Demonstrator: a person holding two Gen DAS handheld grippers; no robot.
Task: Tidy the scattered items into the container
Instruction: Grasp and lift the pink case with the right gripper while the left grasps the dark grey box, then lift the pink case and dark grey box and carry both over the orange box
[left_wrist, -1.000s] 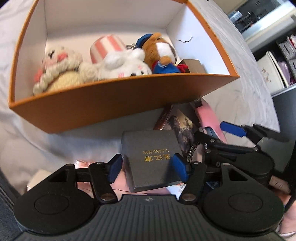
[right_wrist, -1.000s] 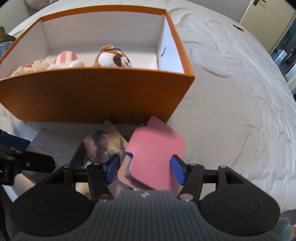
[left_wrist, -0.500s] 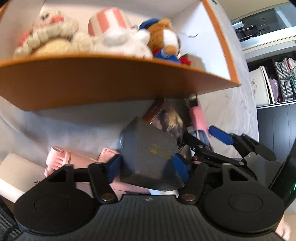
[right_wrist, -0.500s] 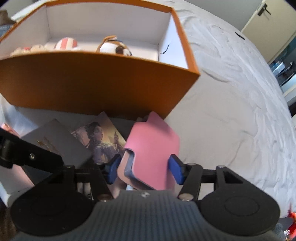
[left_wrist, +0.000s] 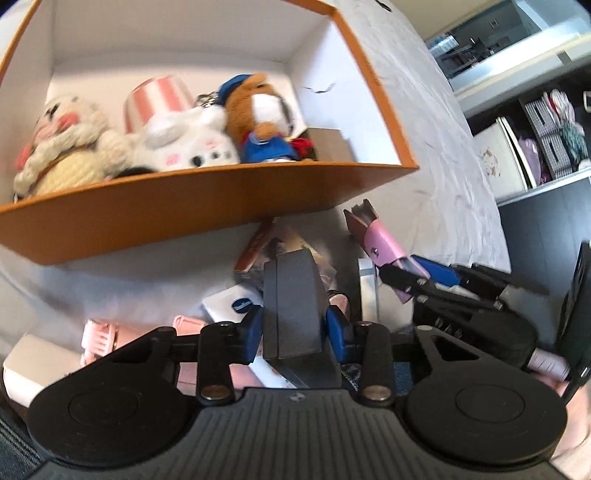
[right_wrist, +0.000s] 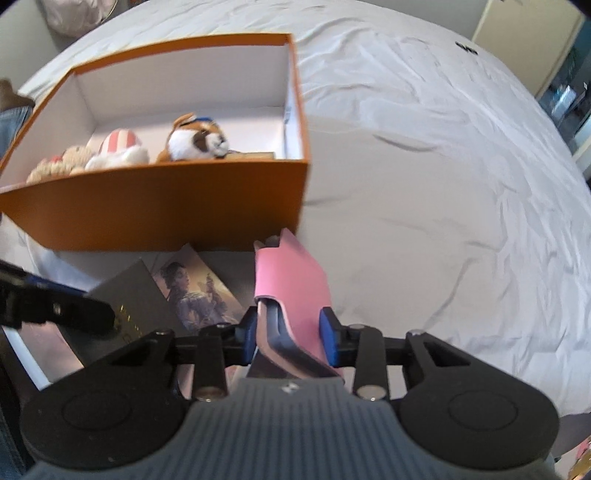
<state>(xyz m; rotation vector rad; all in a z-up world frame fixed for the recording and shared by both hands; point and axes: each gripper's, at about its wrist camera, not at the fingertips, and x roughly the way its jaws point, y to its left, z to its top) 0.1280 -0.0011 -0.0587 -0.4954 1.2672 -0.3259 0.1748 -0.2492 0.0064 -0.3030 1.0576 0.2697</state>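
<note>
Now left gripper (left_wrist: 293, 326) clamps dark box (left_wrist: 291, 299); right gripper (right_wrist: 288, 330) clamps pink case (right_wrist: 291, 280)

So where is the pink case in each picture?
Left wrist view: the pink case is right of centre, below the orange box's near right corner, pinched by the right gripper.
Right wrist view: the pink case is at bottom centre, held between the blue pads.
Shared landmark: the orange box holding the plush toys.
</note>
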